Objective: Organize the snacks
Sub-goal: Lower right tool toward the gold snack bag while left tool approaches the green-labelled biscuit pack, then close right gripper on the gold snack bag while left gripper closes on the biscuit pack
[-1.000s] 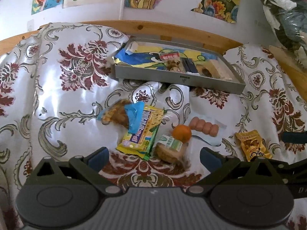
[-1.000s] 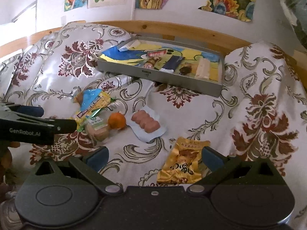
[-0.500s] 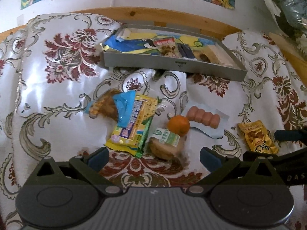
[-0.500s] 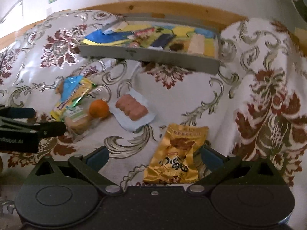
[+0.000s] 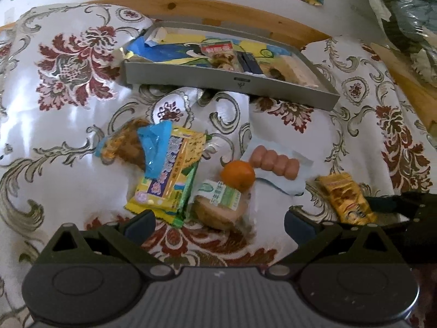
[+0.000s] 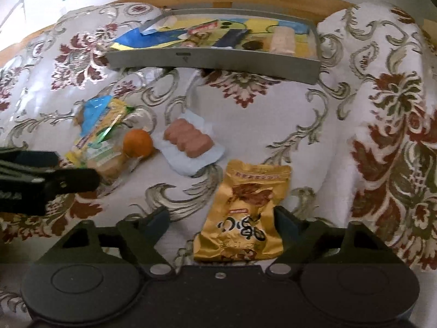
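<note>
Loose snacks lie on a floral cloth in front of a grey tray (image 5: 191,78) (image 6: 245,61). My left gripper (image 5: 218,222) is open, its fingers either side of a wrapped bun (image 5: 218,205) with a green label. An orange (image 5: 237,174) (image 6: 138,142) touches the bun. A yellow biscuit pack (image 5: 170,175), a blue-ended packet (image 5: 153,147) and a sausage pack (image 5: 274,161) (image 6: 188,138) lie around them. My right gripper (image 6: 221,222) is open over the lower end of a gold snack pouch (image 6: 245,213) (image 5: 347,199), which rests flat on the cloth.
The tray holds several snacks on a bright paper lining. A wooden rail (image 5: 218,11) runs behind it below a white wall with posters. The cloth rises in a fold at the right (image 6: 396,109). Each gripper shows at the other view's edge.
Both grippers have moved forward and down toward the snacks. The bun now sits between the left fingers, and the gold pouch has come between the right fingers. No snack has shifted.
</note>
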A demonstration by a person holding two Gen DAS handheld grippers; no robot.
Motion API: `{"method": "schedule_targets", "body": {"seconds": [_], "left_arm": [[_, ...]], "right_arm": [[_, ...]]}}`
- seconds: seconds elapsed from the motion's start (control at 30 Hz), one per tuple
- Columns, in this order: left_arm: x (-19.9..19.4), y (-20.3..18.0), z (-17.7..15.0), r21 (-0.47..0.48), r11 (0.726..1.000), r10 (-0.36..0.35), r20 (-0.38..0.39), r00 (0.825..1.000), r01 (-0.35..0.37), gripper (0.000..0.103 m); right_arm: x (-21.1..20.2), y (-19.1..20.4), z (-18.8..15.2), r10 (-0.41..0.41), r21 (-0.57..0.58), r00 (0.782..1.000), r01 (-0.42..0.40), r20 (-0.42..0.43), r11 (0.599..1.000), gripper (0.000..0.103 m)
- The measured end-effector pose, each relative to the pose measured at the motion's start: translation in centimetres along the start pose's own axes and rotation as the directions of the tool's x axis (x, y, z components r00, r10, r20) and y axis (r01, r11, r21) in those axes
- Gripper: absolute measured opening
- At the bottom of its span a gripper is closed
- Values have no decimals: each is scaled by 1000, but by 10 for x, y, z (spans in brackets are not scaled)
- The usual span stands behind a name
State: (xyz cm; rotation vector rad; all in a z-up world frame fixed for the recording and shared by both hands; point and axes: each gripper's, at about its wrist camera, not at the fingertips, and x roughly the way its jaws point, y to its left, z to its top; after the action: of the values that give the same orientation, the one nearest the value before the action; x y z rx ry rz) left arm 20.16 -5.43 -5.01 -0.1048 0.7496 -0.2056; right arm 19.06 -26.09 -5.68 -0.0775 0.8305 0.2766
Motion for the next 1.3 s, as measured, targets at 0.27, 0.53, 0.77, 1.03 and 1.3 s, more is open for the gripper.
{"method": "schedule_targets", "body": {"seconds": [0.27,0.53,0.77,1.03,1.3], "left_arm": [[4,3,8,12,999,-53,7,999,53,92],[13,1,10,80,992,-94,-41,995,97,80],[25,6,18,97,990,-92,-77,993,100,68],[38,3,20,155,980,-102,-134,986,123,64],[43,9,20,117,986,-105,-147,984,122,60]], "right_arm": [[2,10,0,55,-14,998,-55,5,998,75],[2,20,0,89,-34,996,-88,7,996,70],[2,23,0,96,-40,995,-95,9,995,64],[5,28,0,105,-55,994,-104,12,993,59],[5,29,1,90,-51,996,-89,8,995,59]]}}
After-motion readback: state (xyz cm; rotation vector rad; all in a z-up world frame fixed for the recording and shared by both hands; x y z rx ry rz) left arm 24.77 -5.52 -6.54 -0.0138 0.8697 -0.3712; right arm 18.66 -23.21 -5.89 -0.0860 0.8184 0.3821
